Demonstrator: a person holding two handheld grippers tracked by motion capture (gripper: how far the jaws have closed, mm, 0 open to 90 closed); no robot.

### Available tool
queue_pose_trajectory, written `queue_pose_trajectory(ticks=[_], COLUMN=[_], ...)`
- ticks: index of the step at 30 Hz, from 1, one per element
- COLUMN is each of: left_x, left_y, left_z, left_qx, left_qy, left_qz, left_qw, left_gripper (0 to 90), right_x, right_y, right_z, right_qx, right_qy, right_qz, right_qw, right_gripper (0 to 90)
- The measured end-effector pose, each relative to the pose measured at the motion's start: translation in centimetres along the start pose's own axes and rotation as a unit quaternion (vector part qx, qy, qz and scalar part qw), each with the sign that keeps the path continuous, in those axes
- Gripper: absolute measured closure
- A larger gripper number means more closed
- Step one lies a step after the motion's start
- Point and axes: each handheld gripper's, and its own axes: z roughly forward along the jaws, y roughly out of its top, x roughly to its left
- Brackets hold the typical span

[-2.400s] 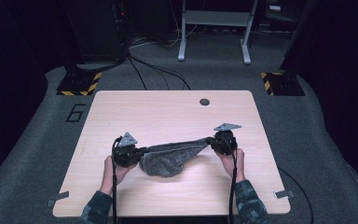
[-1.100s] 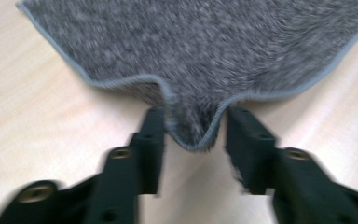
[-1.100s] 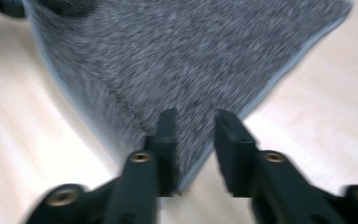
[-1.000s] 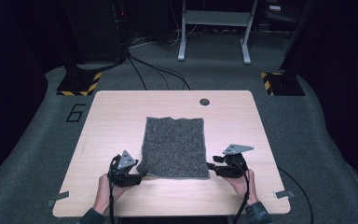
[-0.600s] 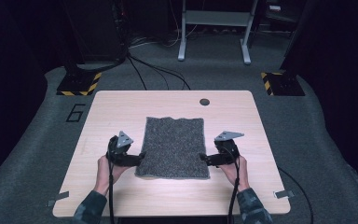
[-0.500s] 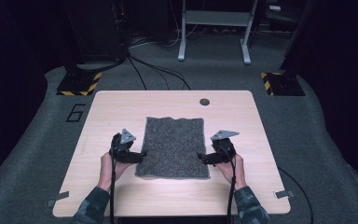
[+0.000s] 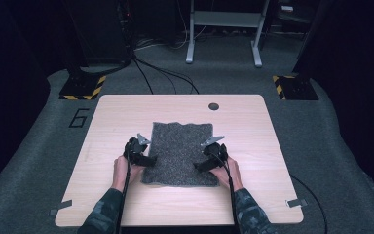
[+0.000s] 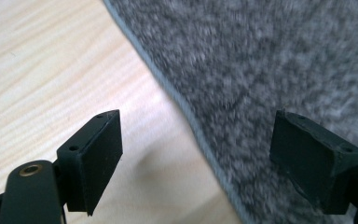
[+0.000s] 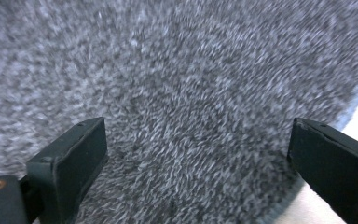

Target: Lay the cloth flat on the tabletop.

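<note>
With the flat grey fuzzy rectangular cloth (image 7: 179, 153) spread on the pale wooden table (image 7: 253, 141), I hold the left gripper (image 8: 200, 158) and right gripper (image 9: 196, 168) at its side edges, fingers spread and empty; next, I judge, I must pinch both edges to fold.

Lab: hazard-striped stand bases (image 7: 83, 87), floor cables (image 7: 165, 73), numbered carpet (image 7: 79, 117).

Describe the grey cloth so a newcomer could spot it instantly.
Start at the light wooden table. In its middle lies a dark grey towel, spread flat as a rectangle between the left gripper and right gripper. It is the table's one fuzzy, speckled thing.
</note>
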Motion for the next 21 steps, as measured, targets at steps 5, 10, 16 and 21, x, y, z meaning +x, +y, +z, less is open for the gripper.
queue_pose_trajectory(ticks=[5, 10, 16, 21], left_x=[-0.5, -1.1, -2.0, -2.9], left_y=[-0.3, -1.1, -1.8, -2.3], left_z=[-0.4, -1.1, -1.7, -2.4], left_qx=[0.002, 0.000, -0.003, -0.002], left_qy=[0.004, -0.003, -0.001, 0.004], left_qz=[0.013, 0.008, 0.011, 0.013], left_qw=[0.9999, 1.0000, 0.9999, 0.9999], left_gripper=[17.0, 16.9, 16.8, 16.8], right_x=[0.2, 0.5, 1.2, 1.9], right_y=[-0.6, -1.4, -2.7, -3.6], right_z=[0.4, -0.1, -1.1, -1.9], right_qx=[0.010, 0.003, 0.000, 0.000], right_qy=[0.000, -0.002, -0.002, -0.001], right_qz=[0.000, -0.004, -0.006, -0.007], right_qw=[1.0000, 1.0000, 1.0000, 1.0000], right_gripper=[1.9, 1.5, 1.4, 1.2])
